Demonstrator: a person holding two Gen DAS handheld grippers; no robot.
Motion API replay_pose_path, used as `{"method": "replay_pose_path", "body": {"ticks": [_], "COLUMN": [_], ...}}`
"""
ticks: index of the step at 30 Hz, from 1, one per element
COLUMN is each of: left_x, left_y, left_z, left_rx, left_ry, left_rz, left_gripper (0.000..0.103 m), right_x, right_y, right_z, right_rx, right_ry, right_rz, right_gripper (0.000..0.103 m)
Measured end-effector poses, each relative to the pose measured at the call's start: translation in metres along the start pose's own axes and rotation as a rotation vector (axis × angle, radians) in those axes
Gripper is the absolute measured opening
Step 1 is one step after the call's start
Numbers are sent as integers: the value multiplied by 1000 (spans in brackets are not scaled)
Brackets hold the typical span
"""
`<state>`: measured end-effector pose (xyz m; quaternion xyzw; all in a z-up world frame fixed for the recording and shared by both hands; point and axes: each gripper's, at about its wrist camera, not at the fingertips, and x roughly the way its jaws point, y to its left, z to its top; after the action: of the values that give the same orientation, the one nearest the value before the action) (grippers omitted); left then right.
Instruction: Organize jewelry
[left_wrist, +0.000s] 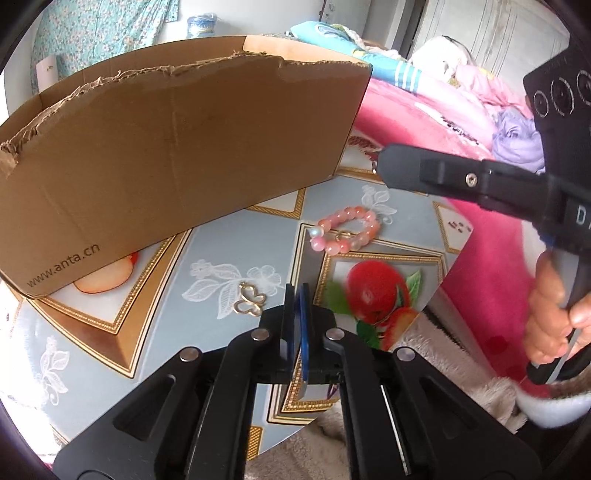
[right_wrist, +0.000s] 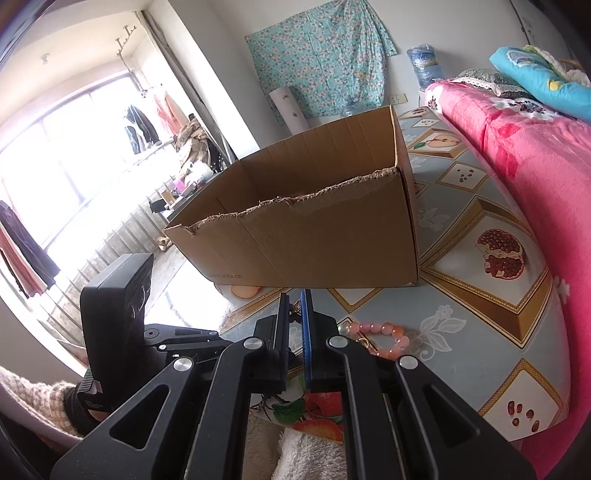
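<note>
A pink bead bracelet (left_wrist: 345, 229) with a small gold clasp lies on the fruit-patterned table (left_wrist: 229, 240), right of an open cardboard box (left_wrist: 177, 147). A gold butterfly-shaped piece (left_wrist: 249, 300) lies nearer, just left of my left gripper (left_wrist: 298, 295), which is shut and empty above the table. My right gripper (left_wrist: 380, 162) reaches in from the right near the box corner. In the right wrist view my right gripper (right_wrist: 294, 299) is shut on a small dark brownish trinket (right_wrist: 294, 308), above the table before the box (right_wrist: 314, 221). The bracelet (right_wrist: 384, 338) lies to its right.
A pink-covered bed (right_wrist: 535, 155) runs along the table's right side with folded bedding (right_wrist: 543, 77) on it. A white fluffy cloth (right_wrist: 310, 450) lies at the table's near edge. A window and clothes rack (right_wrist: 74, 155) stand at left. The box inside is mostly hidden.
</note>
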<state>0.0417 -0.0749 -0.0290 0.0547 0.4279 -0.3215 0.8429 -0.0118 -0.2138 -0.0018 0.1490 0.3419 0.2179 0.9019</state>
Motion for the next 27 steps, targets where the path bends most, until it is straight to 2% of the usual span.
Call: {"method": "replay_pose_path", "body": {"ticks": [5, 7, 9, 13, 16, 19, 27], "left_x": [-16, -19, -15, -2, 3, 6, 6], "left_y": [5, 8, 9, 12, 5, 5, -2], "left_z": [-3, -1, 0, 4, 5, 8, 10], "left_rx": [34, 68, 90, 118, 173, 174, 204], "left_ry": [-48, -50, -32, 19, 13, 22, 42], "left_rz": [42, 83, 105, 112, 137, 130, 111], "left_gripper": [19, 36, 38, 38, 35, 33, 5], "right_x": [-2, 0, 1, 4, 6, 7, 8], "right_y": [-6, -10, -11, -10, -10, -11, -16], "right_z": [-1, -1, 0, 1, 1, 0, 0], "right_rx": [12, 24, 30, 28, 30, 35, 45], "right_ry": [0, 6, 10, 11, 13, 16, 15], "right_rz": [-3, 4, 10, 13, 12, 7, 4], "right_gripper": [6, 6, 6, 6, 6, 6, 6]}}
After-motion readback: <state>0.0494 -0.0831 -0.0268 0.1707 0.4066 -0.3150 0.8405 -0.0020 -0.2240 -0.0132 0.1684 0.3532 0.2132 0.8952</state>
